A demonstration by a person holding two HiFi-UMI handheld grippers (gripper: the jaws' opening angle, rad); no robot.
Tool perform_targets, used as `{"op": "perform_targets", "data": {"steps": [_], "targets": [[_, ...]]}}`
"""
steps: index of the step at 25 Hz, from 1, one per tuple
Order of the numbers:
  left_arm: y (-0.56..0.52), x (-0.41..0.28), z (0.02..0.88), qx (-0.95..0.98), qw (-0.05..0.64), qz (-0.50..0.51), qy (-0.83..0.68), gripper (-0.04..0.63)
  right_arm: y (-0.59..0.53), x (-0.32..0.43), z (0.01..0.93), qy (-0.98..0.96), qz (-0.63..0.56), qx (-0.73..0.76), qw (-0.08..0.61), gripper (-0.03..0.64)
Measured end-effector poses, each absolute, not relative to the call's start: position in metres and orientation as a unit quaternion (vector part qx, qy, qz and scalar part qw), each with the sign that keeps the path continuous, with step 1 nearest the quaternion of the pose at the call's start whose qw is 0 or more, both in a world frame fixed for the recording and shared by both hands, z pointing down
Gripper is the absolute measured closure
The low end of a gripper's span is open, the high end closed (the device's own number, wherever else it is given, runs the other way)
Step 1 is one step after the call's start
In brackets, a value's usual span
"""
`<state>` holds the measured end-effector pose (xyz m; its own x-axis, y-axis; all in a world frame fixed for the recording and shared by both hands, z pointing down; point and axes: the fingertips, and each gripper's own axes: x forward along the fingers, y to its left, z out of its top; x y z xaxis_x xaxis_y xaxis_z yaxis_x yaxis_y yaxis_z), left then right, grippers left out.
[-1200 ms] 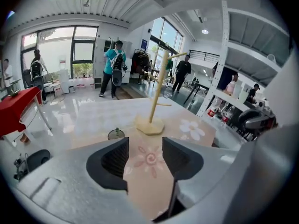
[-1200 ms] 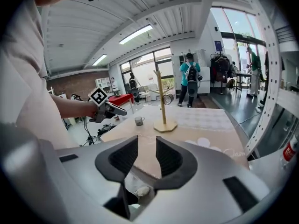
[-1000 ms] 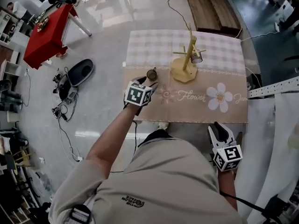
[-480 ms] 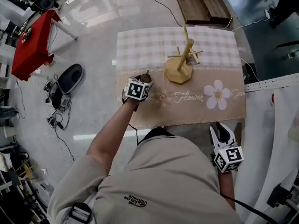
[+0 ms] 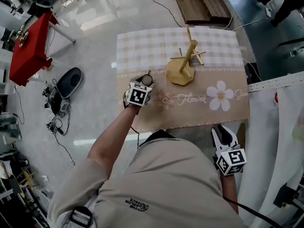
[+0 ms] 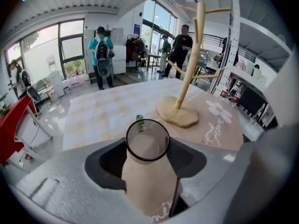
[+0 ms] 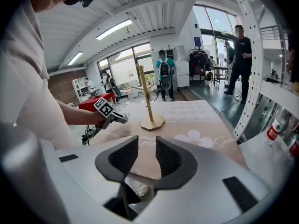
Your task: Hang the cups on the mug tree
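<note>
Wore a beige short-sleeved shirt, a small dark logo printed near the collar at the back. Showed pale grey shells on the left gripper and the right gripper, each with two broad, curved fingers of dark grey. Bore on each a white cube with black square markers. Trailed a thin black cable from the right one, near the right edge.

An open lab-like workspace: glossy floor strewn with cables at left, tall windows, perforated metal racking, people standing in the background.
</note>
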<state>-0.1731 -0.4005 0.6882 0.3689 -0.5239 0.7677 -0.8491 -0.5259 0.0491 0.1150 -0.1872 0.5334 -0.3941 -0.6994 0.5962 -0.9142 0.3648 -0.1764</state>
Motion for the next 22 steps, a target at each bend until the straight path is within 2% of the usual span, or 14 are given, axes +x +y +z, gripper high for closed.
{"op": "perform_targets", "data": {"steps": [14,22], "targets": [[-0.414,-0.118,0.536,0.862,0.052,0.259,-0.433,0.324,-0.184,0.105,0.529,-0.801,0.242,0.508,0.203,0.491],[-0.412,-0.091,0.506,0.866,-0.012,0.257,-0.429,0.324,-0.178,0.109,0.53,-0.798,0.244,0.514,0.2,0.491]]}}
